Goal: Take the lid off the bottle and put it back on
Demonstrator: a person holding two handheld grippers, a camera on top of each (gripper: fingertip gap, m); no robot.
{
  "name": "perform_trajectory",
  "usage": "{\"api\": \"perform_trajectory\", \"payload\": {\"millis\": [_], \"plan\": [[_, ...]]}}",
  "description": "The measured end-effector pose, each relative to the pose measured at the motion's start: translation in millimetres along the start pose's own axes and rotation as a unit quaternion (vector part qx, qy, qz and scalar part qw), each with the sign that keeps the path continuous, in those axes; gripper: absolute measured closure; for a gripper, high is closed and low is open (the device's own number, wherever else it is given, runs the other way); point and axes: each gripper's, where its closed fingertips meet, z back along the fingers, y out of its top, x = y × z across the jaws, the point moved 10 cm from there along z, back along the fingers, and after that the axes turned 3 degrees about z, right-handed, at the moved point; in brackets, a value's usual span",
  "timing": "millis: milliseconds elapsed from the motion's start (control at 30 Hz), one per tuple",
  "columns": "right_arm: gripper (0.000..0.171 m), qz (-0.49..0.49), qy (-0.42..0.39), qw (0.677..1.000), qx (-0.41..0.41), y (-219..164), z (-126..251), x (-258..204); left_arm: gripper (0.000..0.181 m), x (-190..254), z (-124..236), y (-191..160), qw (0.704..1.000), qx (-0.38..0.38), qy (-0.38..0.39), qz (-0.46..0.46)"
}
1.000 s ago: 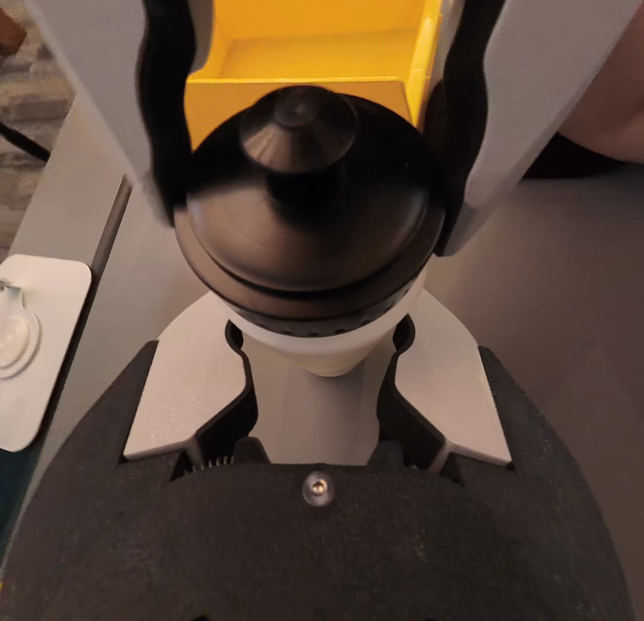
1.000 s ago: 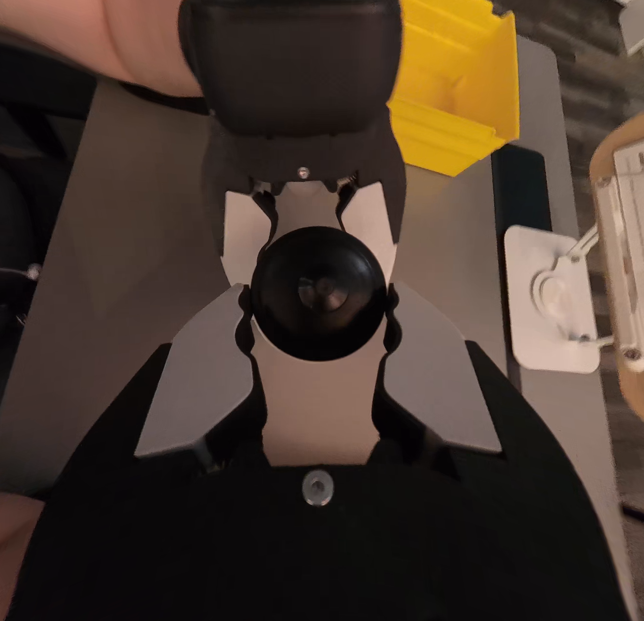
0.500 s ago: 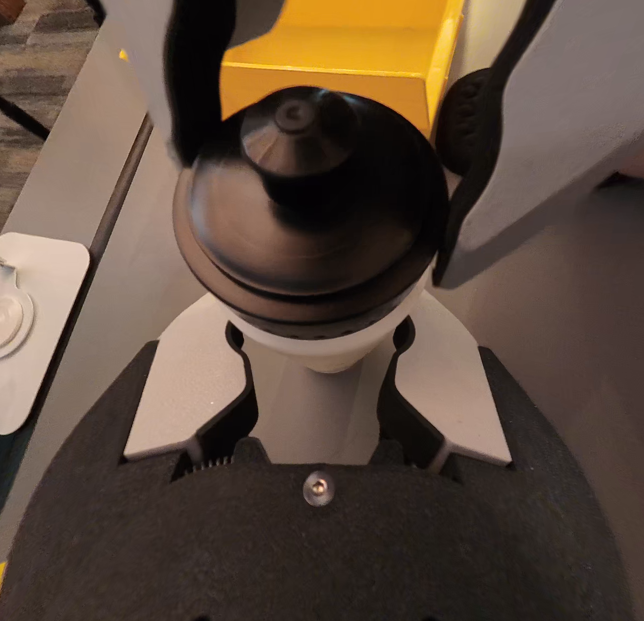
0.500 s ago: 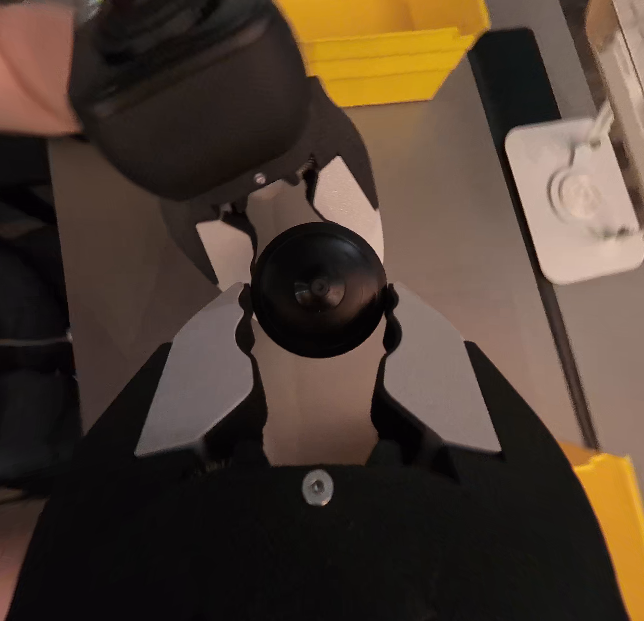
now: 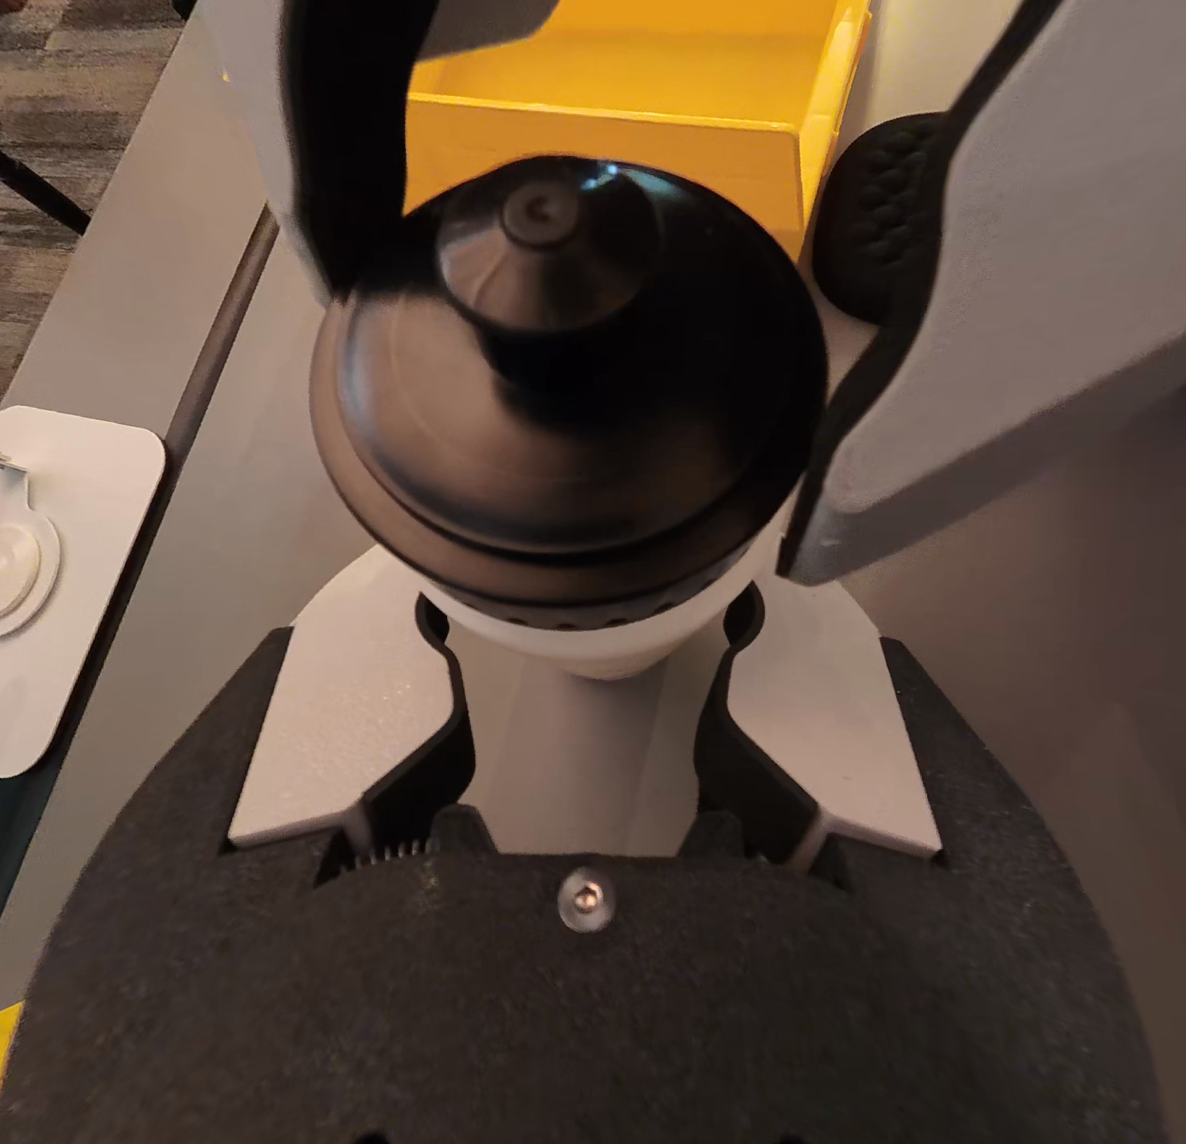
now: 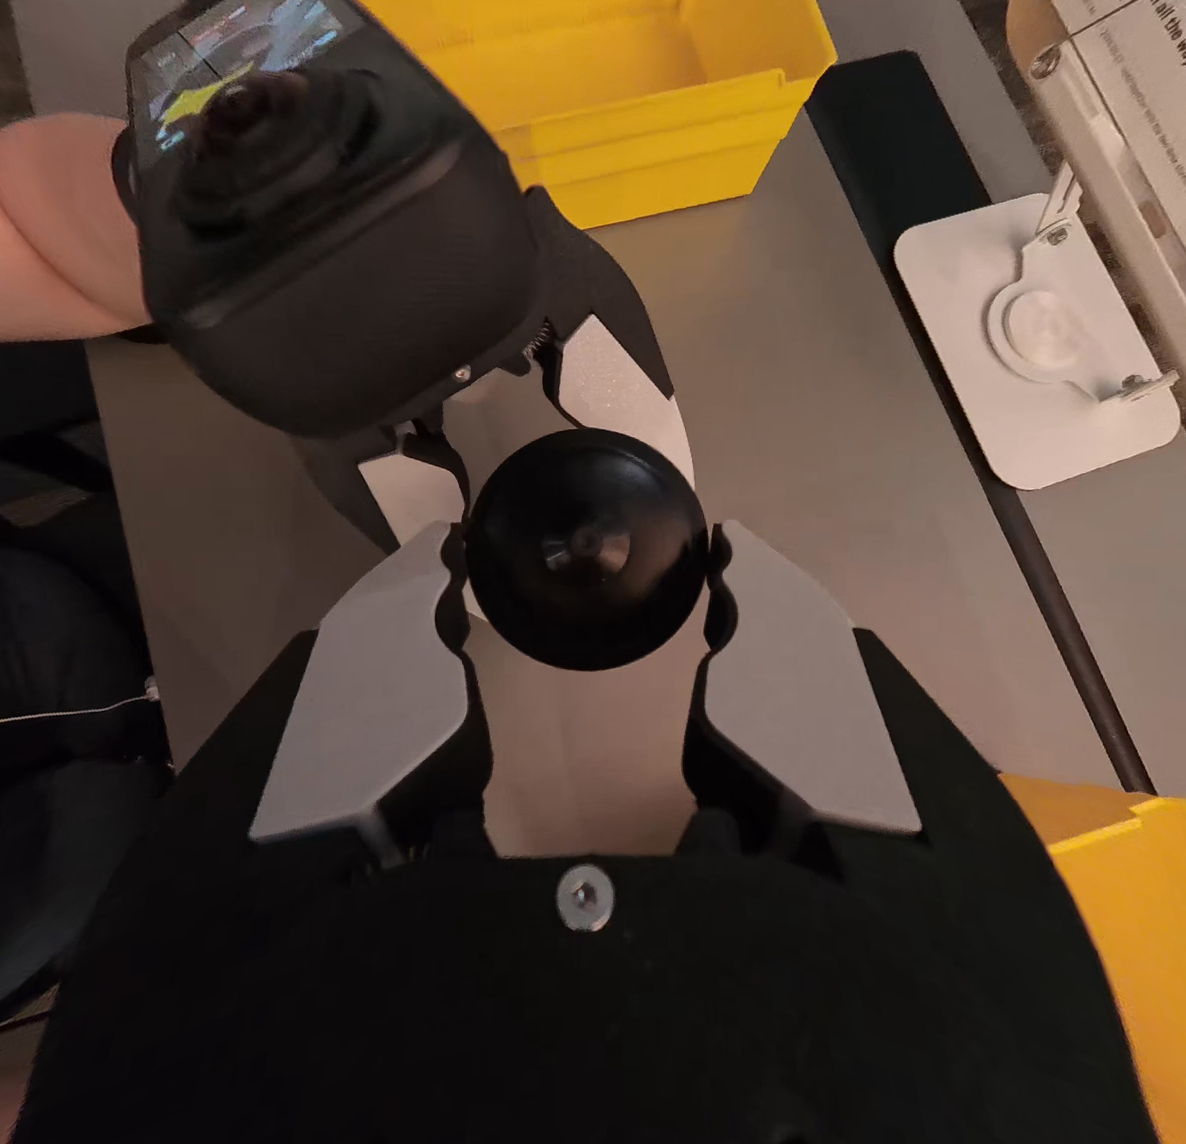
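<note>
Left wrist view: the white bottle [image 5: 600, 648] stands upright between the left gripper [image 5: 590, 612], whose jaws are clamped on its body just under the black domed lid [image 5: 565, 407]. The lid sits on the neck, spout uppermost, so the bottle's long axis runs straight up from the grey table [image 5: 1027, 664]. Behind stands a yellow bin [image 5: 610, 86]. The right gripper's pads [image 5: 879, 266] flank the lid; whether they press it is hard to tell here.

Right wrist view: seen from directly above, the right gripper [image 6: 585, 574] has its jaws closed against the lid's [image 6: 585, 551] rim, with the left gripper [image 6: 513, 471] beneath. The lid looks not yet off, so removal and refitting both appear to remain.
</note>
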Motion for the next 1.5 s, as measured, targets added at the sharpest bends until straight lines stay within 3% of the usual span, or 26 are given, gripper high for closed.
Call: {"api": "perform_trajectory", "payload": {"millis": [133,267,367,500,600,800,967,1100,1200,1333,1500], "plan": [[0.098,0.071,0.034,0.997,0.007,-2.7,2.9,-0.1,0.096,3.3,0.5,0.6,1.0,-0.001,-0.004,-0.022],[0.098,0.176,0.098,0.977,0.072,-11.3,3.5,4.4,0.096,7.2,1.6,1.0,0.999,-0.006,-0.006,-0.044],[0.098,0.126,0.099,0.985,0.068,-11.5,1.5,12.5,0.096,1.9,0.8,-0.1,1.0,-0.003,-0.008,-0.019],[0.089,0.057,0.025,0.998,0.033,-3.3,1.1,7.9,0.096,-1.3,1.2,-1.2,1.0,-0.006,-0.006,0.001],[0.096,0.018,0.005,1.0,0.0,0.0,-1.6,-1.9,0.096,0.5,1.3,-0.4,1.0,-0.009,-0.003,-0.003],[0.097,0.069,0.031,0.997,-0.004,-1.5,0.7,-4.1,0.096,5.3,2.3,0.4,1.0,-0.013,-0.002,-0.026],[0.097,0.186,0.106,0.974,0.074,-11.3,0.6,5.0,0.096,8.1,2.5,0.9,0.999,-0.015,-0.003,-0.04],[0.097,0.148,0.12,0.978,0.086,-12.7,-2.7,15.4,0.096,2.7,2.2,-0.3,1.0,-0.014,-0.003,-0.014],[0.089,0.101,0.069,0.991,0.051,-7.1,-2.8,11.9,0.096,0.3,2.2,-0.9,1.0,-0.015,-0.002,0.002],[0.094,0.039,0.019,0.999,0.013,1.6,-3.0,-1.3,0.096,1.8,2.2,-0.4,1.0,-0.017,0.001,0.0],[0.097,0.061,0.03,0.998,0.009,0.4,-0.8,-1.7,0.096,5.0,2.4,0.7,1.0,-0.02,0.005,-0.01]]}}
